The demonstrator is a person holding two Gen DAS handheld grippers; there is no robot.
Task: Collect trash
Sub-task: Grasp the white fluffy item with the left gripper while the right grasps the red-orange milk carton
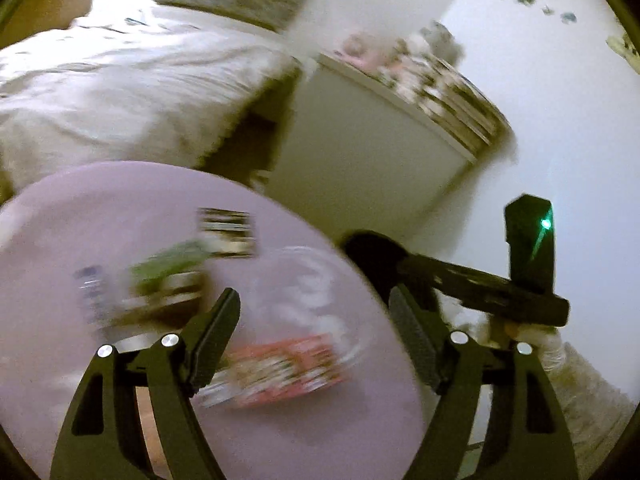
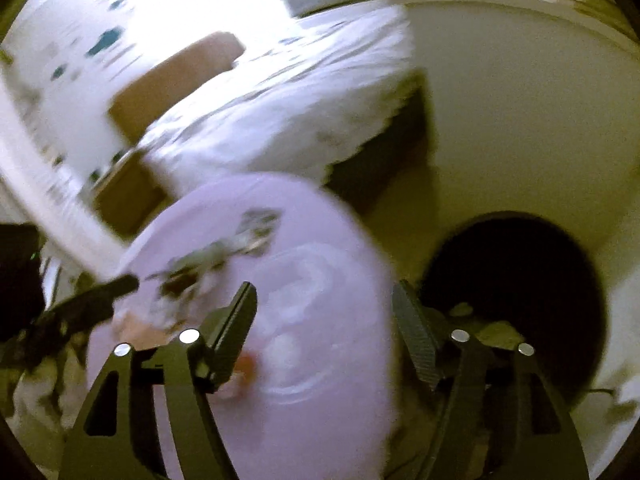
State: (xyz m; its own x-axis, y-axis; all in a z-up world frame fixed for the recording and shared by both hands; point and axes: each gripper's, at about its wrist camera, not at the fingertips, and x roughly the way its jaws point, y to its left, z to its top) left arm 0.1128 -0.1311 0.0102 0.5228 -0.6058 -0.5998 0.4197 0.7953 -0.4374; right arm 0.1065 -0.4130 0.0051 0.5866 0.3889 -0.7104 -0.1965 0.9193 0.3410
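Over the round lilac table (image 1: 80,220), blurred, seemingly crinkly wrappers (image 1: 280,368); both grippers' fingers (image 1: 216,320) spread empty.

A round lilac table top (image 1: 60,240) looks smooth and matt, strewn with blurred, glossy-looking red printed wrapper (image 1: 288,372) and clear crinkled plastic film (image 1: 316,288). The black left gripper (image 1: 316,320) shows matt plastic arms, ribbed finger pads (image 1: 416,336) and shiny metal screws. White rumpled cloth bedding (image 1: 120,92) lies behind.

A round lilac table (image 1: 60,232) carries blurred wrappers (image 1: 280,372) and clear plastic (image 1: 312,280).
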